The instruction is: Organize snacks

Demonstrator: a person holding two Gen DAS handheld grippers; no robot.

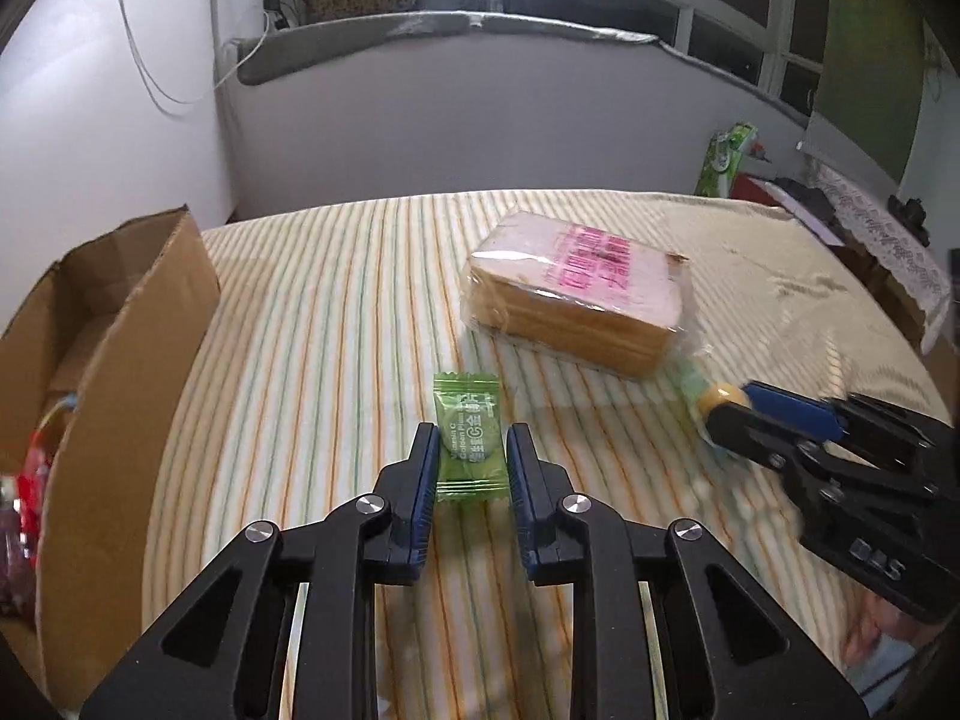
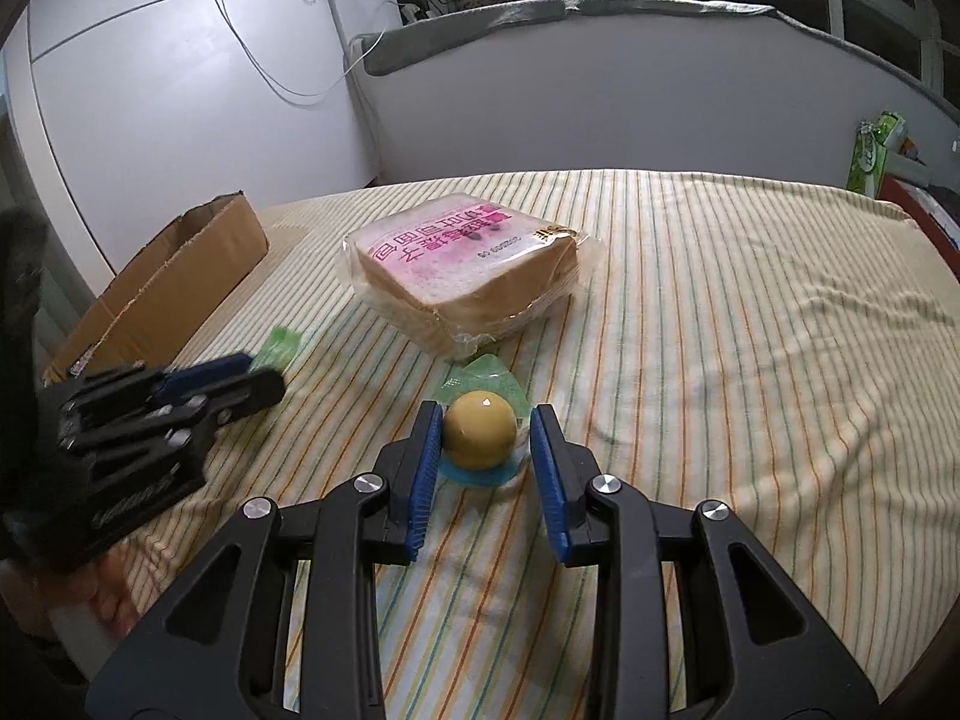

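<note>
A green wrapped candy (image 1: 467, 438) lies on the striped cloth between the fingers of my left gripper (image 1: 467, 445), which is open around it with small gaps on both sides. A round yellow snack in a clear wrapper (image 2: 480, 431) lies between the fingers of my right gripper (image 2: 485, 427), which is open, the left pad touching it. A wrapped loaf of sliced bread (image 1: 576, 294) with pink print lies farther back; it also shows in the right wrist view (image 2: 468, 276). The right gripper (image 1: 738, 414) shows in the left wrist view, the left gripper (image 2: 264, 375) in the right.
An open cardboard box (image 1: 120, 360) stands at the cloth's left edge with red-wrapped items (image 1: 30, 480) inside; it also shows in the right wrist view (image 2: 180, 282). A green packet (image 1: 723, 159) stands at the far right. Walls and a window ledge lie behind.
</note>
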